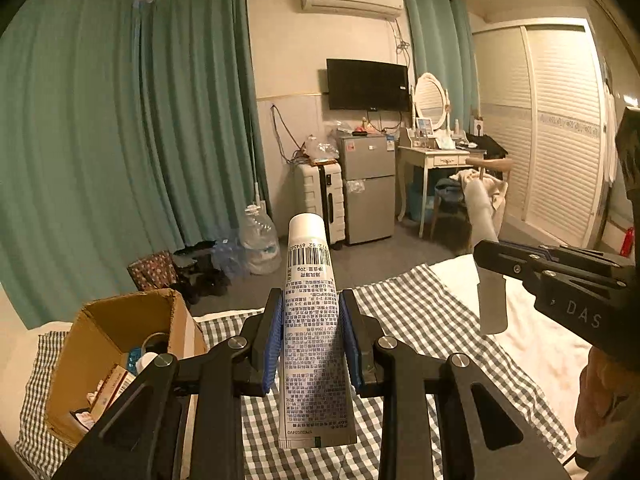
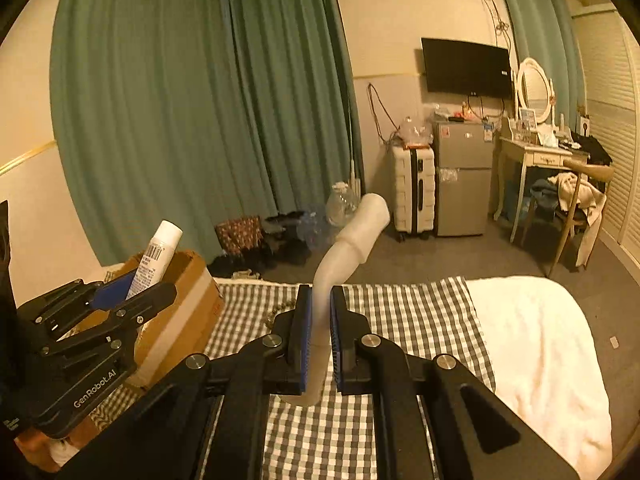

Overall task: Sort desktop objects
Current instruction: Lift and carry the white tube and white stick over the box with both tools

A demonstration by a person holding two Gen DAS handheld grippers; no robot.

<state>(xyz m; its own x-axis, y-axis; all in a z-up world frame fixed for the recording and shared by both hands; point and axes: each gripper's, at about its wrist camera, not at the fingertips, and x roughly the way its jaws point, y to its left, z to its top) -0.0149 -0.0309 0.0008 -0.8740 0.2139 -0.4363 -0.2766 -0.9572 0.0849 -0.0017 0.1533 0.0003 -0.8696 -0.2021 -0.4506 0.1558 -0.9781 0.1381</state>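
Room: bedroom with green curtains (image 1: 120,120), a TV on the far wall and a bed (image 2: 540,340) close by, with a checked cloth (image 1: 420,312) spread on it.
Box: a brown cardboard box (image 1: 120,320) sits on the bed at the left, open on top, with small things already inside.
Left gripper (image 1: 310,340): its fingers are clamped on a white tube (image 1: 310,320) with a barcode. The tube stands up, cap at the top, in the air over the cloth, just right of the box.
Right gripper (image 2: 320,336): its fingers are squeezed on a pale bendy tube (image 2: 344,256) that curves up and away, in the air over the cloth.
Risk 1: the bendy tube is soft and held near one end, so I think it could flop or slip out.
Risk 2: both grippers are close together, so they could bump near the box.
Risk 3: the white tube could hit the box edge and drop outside.
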